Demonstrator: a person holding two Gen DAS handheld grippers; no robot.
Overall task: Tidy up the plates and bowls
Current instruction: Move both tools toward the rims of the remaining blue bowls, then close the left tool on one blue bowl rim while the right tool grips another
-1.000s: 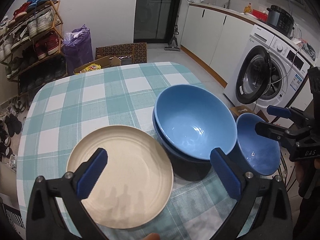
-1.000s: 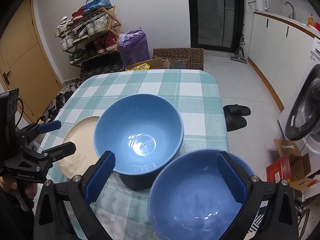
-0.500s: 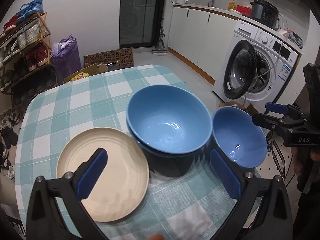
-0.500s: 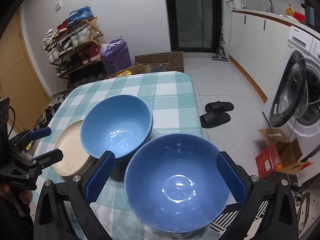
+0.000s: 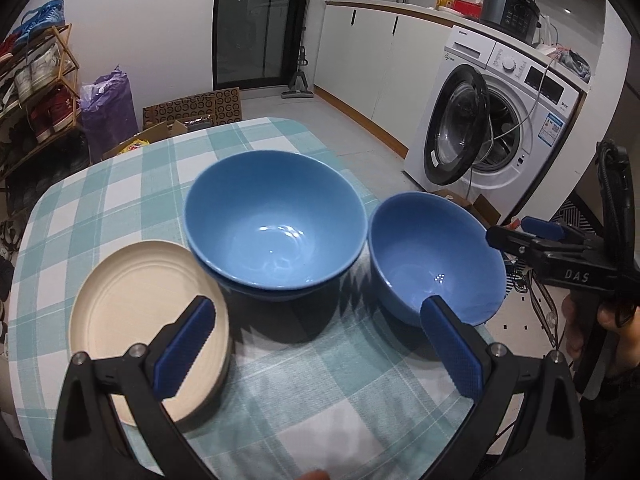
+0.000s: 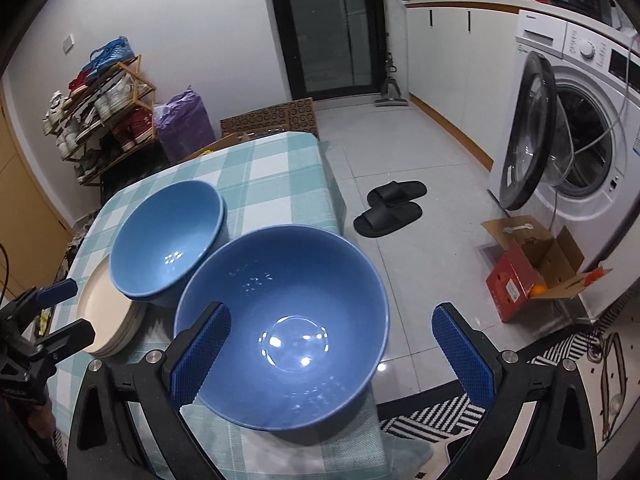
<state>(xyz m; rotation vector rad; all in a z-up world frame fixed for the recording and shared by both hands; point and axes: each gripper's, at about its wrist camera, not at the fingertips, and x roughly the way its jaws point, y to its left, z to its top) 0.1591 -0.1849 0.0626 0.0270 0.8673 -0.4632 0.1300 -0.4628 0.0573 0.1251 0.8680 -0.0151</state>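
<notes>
Two nested blue bowls (image 5: 276, 232) stand mid-table on the green check cloth (image 5: 120, 184). A single blue bowl (image 5: 436, 256) rests to their right near the table's edge, and a stack of cream plates (image 5: 148, 312) lies on their left. My left gripper (image 5: 316, 320) hovers open over bare cloth in front of the bowls. My right gripper (image 6: 332, 320) is open, its fingers wide apart on either side of the single bowl (image 6: 280, 320) without touching it. From the right wrist, the nested bowls (image 6: 168, 240), plates (image 6: 108, 320) and left gripper (image 6: 76, 308) show at left.
A washing machine (image 6: 560, 140) with its door open stands right of the table. An open red cardboard box (image 6: 532, 276) and black slippers (image 6: 392, 208) lie on the floor. A shoe rack (image 6: 104, 112) and a purple bag (image 6: 184, 124) stand beyond the table's far end.
Both grippers have drawn back from the dishes and swung right, so more floor and the washing machine show. Bowls and plates have stayed in place. Both grippers remain open.
</notes>
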